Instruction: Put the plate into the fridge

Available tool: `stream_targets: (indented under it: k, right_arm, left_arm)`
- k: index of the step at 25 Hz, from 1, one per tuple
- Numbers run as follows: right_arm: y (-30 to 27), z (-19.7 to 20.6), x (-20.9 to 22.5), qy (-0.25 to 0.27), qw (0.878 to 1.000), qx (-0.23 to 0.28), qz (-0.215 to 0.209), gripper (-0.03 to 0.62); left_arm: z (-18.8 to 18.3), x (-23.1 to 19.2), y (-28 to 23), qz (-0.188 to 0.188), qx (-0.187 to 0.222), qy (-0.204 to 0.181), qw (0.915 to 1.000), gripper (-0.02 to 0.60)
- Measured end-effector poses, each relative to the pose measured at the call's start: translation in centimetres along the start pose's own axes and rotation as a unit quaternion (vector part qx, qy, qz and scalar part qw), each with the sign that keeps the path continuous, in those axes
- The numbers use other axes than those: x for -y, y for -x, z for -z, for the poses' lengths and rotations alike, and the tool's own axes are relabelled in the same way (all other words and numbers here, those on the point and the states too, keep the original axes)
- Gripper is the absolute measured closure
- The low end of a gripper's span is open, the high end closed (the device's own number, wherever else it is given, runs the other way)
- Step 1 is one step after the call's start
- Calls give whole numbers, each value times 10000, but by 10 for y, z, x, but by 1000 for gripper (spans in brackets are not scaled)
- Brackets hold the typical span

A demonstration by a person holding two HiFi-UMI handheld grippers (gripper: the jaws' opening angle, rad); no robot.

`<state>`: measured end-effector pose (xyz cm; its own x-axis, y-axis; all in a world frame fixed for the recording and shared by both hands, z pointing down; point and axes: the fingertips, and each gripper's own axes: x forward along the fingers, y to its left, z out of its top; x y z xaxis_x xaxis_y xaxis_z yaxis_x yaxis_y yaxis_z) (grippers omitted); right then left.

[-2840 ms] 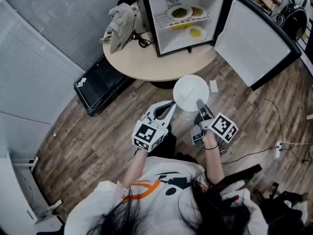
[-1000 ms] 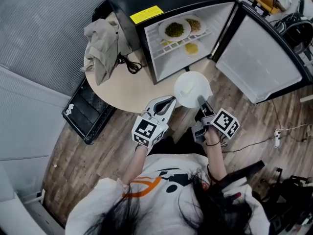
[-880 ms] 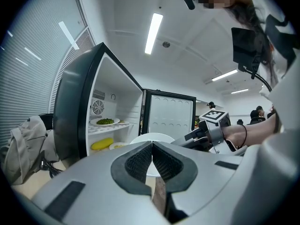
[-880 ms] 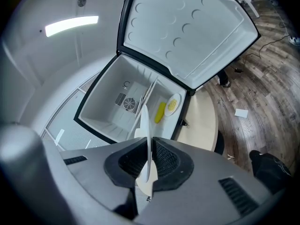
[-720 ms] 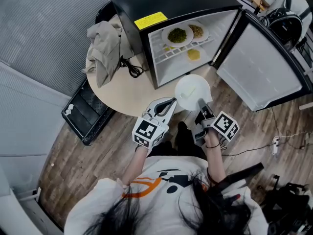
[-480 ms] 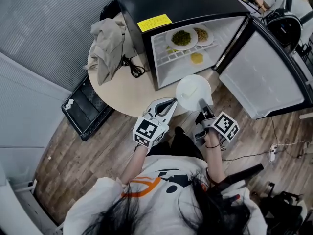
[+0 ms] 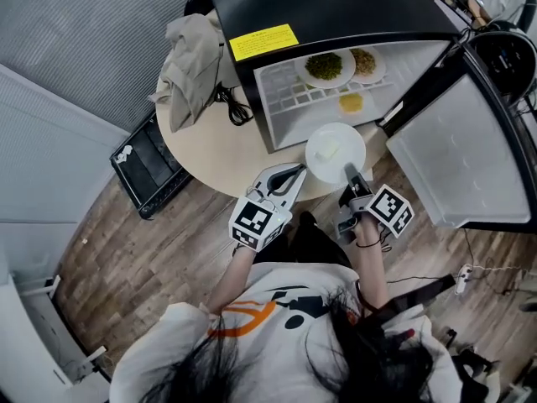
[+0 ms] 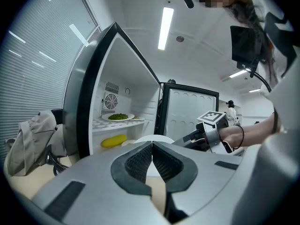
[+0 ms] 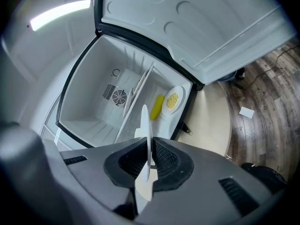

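My right gripper [image 7: 350, 175] is shut on the near rim of a white plate [image 7: 334, 151], held level just in front of the open mini fridge [image 7: 336, 23]. In the right gripper view the plate [image 9: 146, 139] stands edge-on between the pads, pointing into the fridge [image 9: 117, 97]. My left gripper [image 7: 294, 172] is shut and holds nothing, hovering over the table edge left of the plate. Its own view shows the closed left gripper [image 8: 151, 146] with the plate [image 8: 152, 138] just beyond. Inside, the upper shelf [image 7: 289, 97] carries two plates of food [image 7: 329, 65].
The fridge sits on a round beige table [image 7: 226, 154]. Its door [image 7: 453, 170] swings open to the right. A grey cloth [image 7: 191, 65] and a black cable [image 7: 231, 107] lie on the table at left. A plate with yellow food [image 7: 351, 102] is on the fridge floor.
The person has stepped closer to the fridge. Both grippers and the plate now hang over the table edge, nearer the fridge opening. Both grips are unchanged.
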<state>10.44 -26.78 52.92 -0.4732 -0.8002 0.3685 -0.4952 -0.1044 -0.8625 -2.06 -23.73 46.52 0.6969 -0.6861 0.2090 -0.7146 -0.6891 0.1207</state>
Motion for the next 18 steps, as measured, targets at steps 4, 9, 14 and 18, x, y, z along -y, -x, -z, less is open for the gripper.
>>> stream_targets:
  k: [4, 9, 14, 18]
  right_arm:
    - [-22, -8, 3, 52, 9996, -266, -58, 565]
    - [-44, -10, 10, 110, 9981, -604, -83, 565]
    - [-65, -12, 16, 191, 9958, -887, -96, 565]
    - [-82, -9, 20, 242, 9933, -1124, -100, 565]
  left_arm:
    - [1, -8, -9, -241, -32, 59, 9997, 572]
    - [4, -13, -19, -472, -130, 112, 9987, 572]
    - [4, -19, -29, -675, -165, 136, 9975, 572]
    - [1, -22, -35, -798, -146, 152, 9966, 572]
